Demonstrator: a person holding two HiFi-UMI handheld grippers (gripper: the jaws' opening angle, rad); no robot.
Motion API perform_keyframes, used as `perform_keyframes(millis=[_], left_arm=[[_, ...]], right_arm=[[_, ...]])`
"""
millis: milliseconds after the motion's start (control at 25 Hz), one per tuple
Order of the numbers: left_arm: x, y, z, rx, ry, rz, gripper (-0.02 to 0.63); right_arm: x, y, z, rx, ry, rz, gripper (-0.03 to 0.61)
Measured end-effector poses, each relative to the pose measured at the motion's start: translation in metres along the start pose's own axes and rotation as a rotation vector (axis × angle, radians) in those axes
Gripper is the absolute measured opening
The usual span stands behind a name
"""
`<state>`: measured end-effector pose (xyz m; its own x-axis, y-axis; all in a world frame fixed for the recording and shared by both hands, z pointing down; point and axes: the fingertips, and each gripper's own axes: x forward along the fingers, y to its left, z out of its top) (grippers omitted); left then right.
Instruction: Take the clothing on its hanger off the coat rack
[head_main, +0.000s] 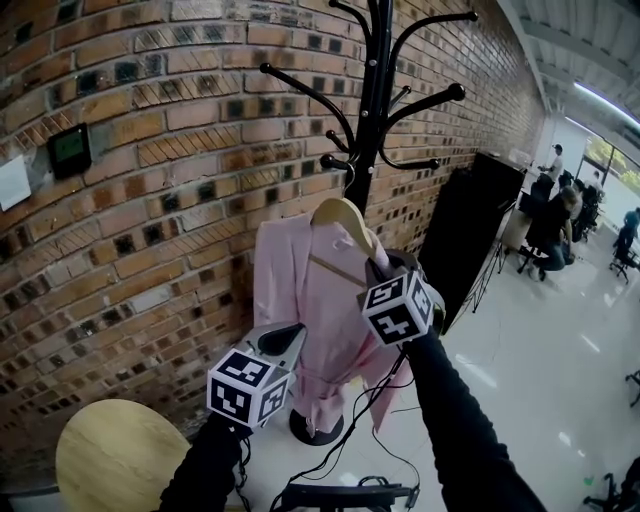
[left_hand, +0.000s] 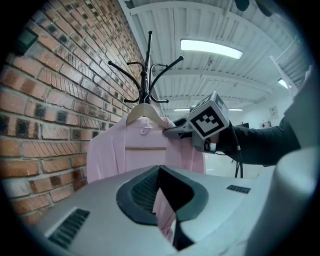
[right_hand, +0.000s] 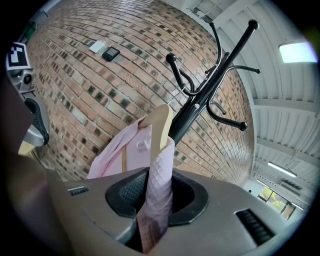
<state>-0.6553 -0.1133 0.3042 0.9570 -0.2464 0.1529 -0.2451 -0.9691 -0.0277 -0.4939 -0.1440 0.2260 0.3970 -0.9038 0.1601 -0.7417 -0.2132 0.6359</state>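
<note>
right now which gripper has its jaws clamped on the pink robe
The right gripper, at the shoulder of the hanger: the pink robe is pinched between its jaws. The left gripper sits lower, jaws apart, gripping nothing.

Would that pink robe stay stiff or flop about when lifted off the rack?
Probably floppy: the pink waffle-textured robe hangs in loose folds. Its wooden hanger should keep the shoulders spread. Likely light, as the right gripper pinches just one shoulder.
</note>
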Motion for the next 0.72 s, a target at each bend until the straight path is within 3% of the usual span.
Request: perform_keyframes(millis=[720], left_arm=[[-0.006, -0.028, 0.028, 0.049, -0.046, -0.019, 0.0]], right_arm=[[-0.064, -0.048, 0.028, -0.002, -0.077, -0.004, 0.077]])
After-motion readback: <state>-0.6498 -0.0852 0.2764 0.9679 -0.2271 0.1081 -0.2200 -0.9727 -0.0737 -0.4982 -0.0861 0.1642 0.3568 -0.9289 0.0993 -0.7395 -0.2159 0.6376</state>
